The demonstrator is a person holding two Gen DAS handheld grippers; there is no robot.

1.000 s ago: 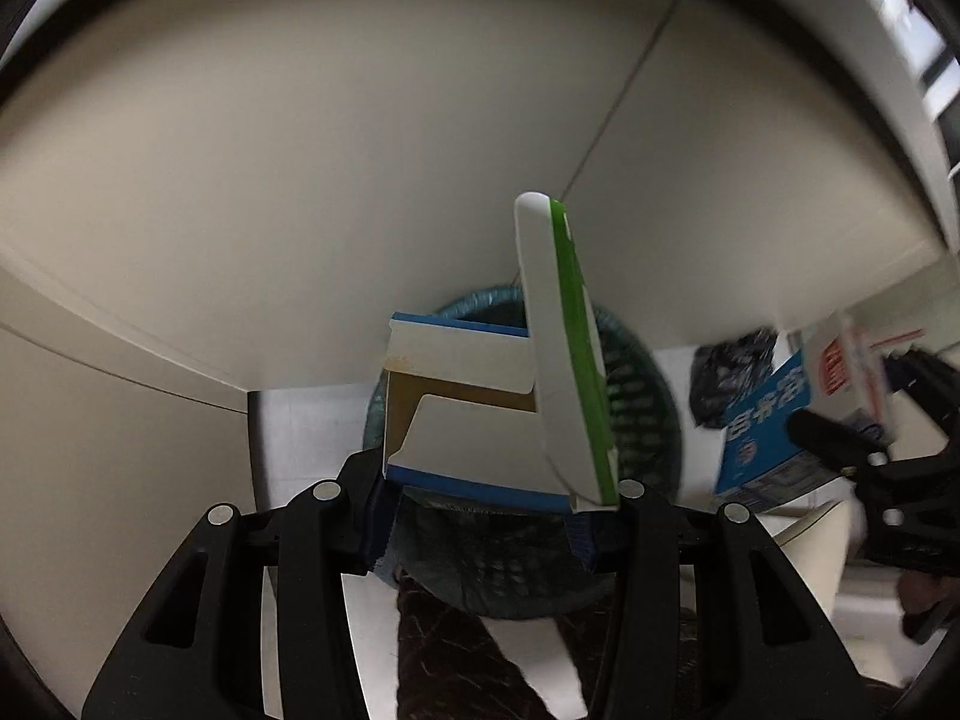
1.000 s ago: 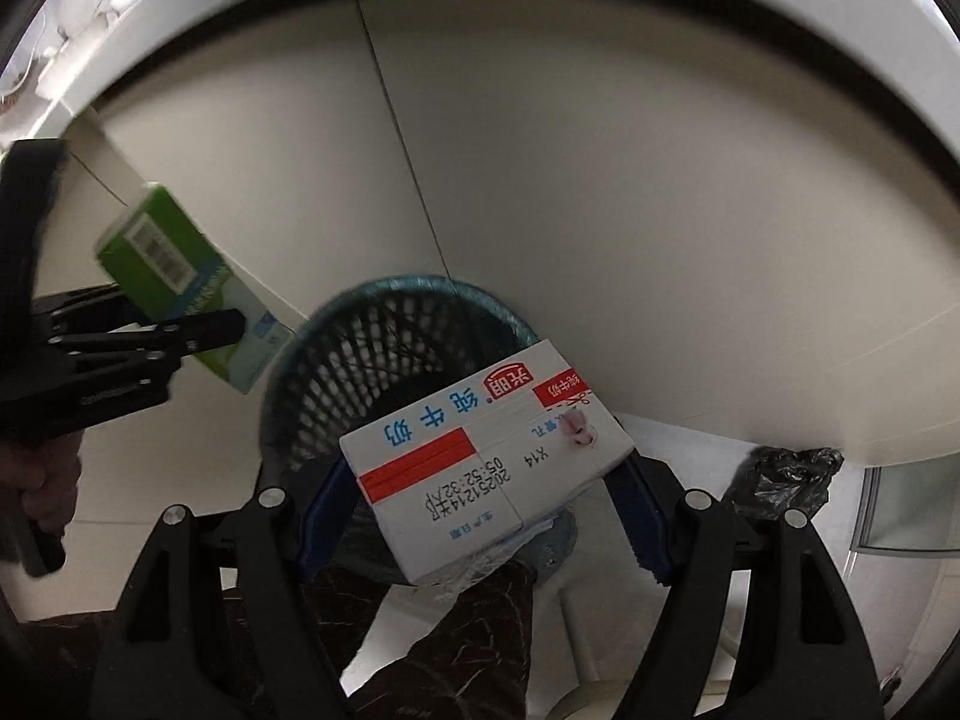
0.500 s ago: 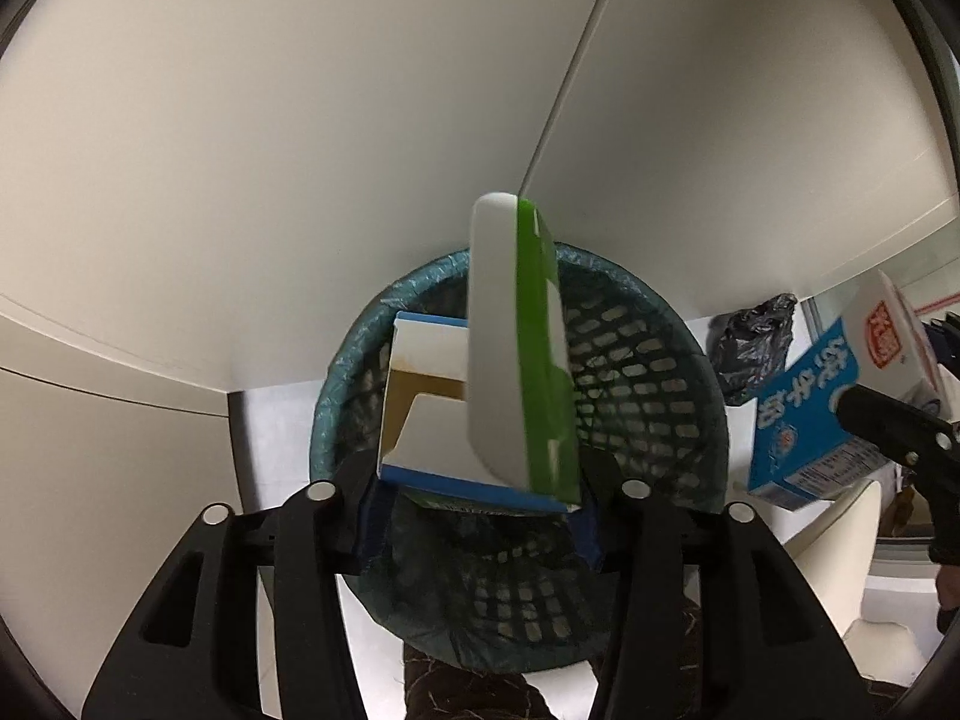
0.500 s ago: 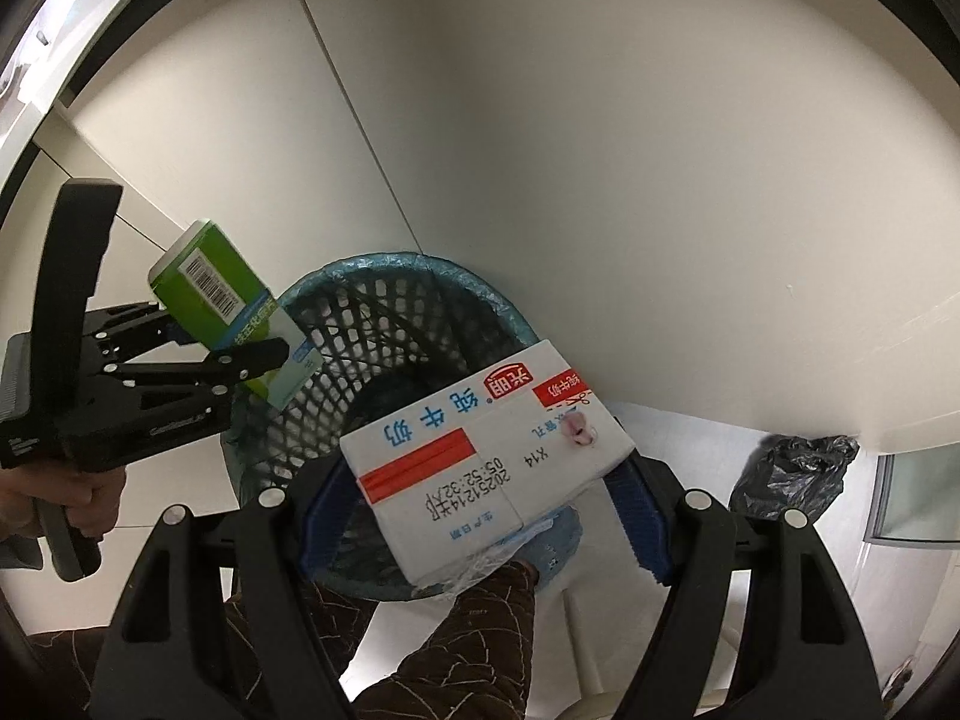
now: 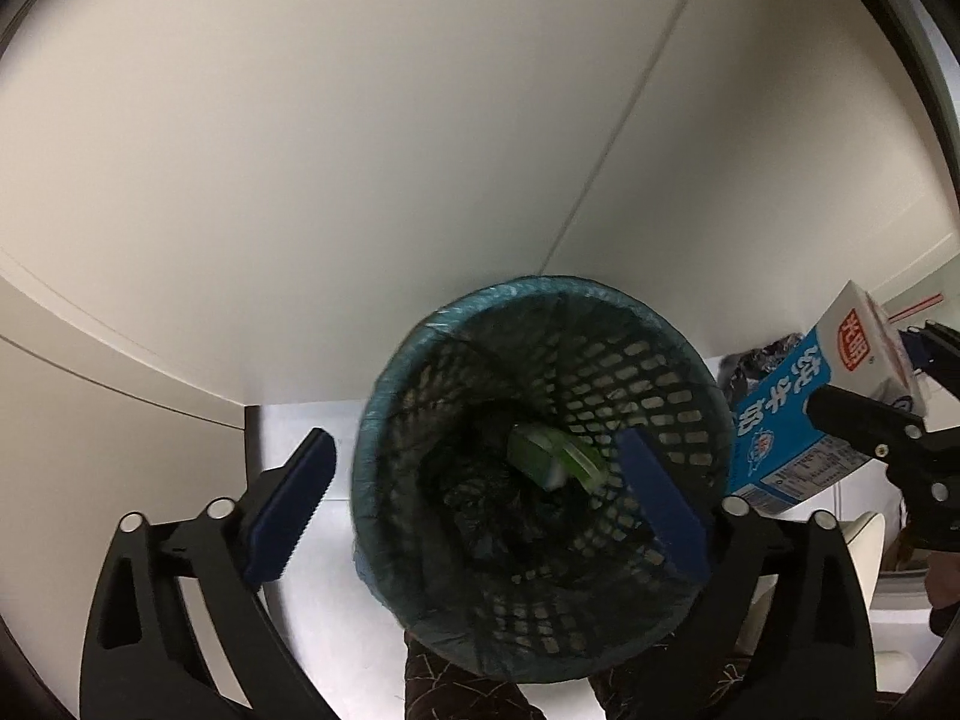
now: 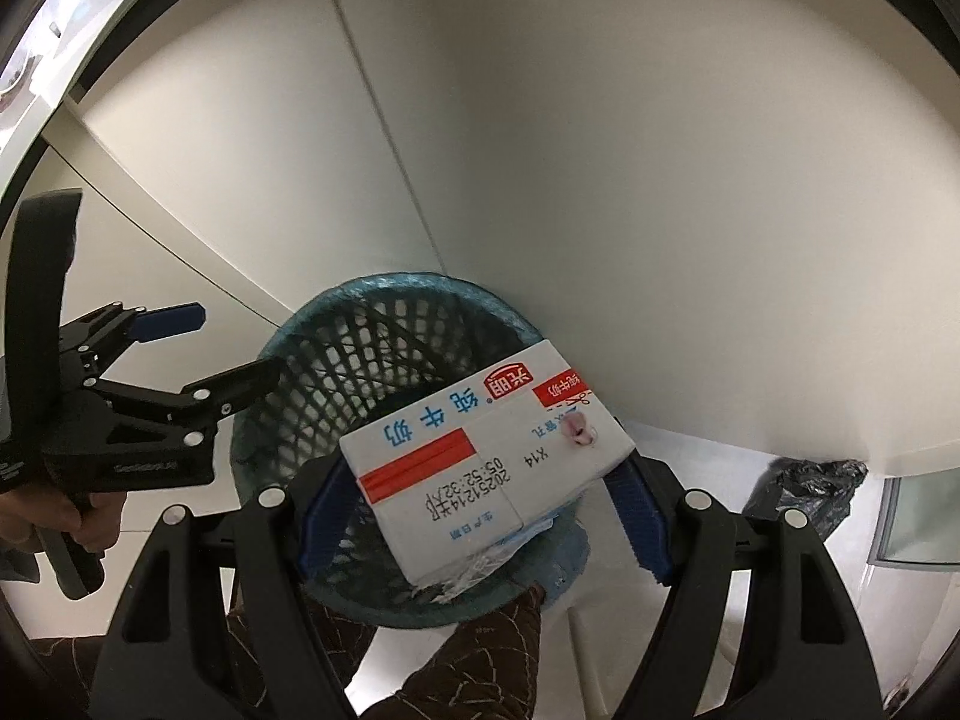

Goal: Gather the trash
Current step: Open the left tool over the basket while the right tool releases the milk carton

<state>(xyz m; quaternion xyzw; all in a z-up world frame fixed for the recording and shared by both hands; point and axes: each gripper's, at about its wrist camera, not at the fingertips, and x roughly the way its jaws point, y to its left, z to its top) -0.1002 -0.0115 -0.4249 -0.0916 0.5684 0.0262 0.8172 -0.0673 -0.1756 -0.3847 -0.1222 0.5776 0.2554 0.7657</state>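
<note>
Wastebasket (image 5: 384, 420) holds carton (image 5: 555, 462) below opening left tool (image 5: 474, 492).

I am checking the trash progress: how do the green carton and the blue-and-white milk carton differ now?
The green carton lies inside the mesh bin, free of the opening left gripper; the milk carton is clamped in the right gripper above the bin. The green one is blurred; the milk carton's print is sharp. Both are drink cartons.

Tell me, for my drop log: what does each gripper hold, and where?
Left gripper: nothing, jaws opening. Right gripper: milk carton, clamped across its sides.
</note>
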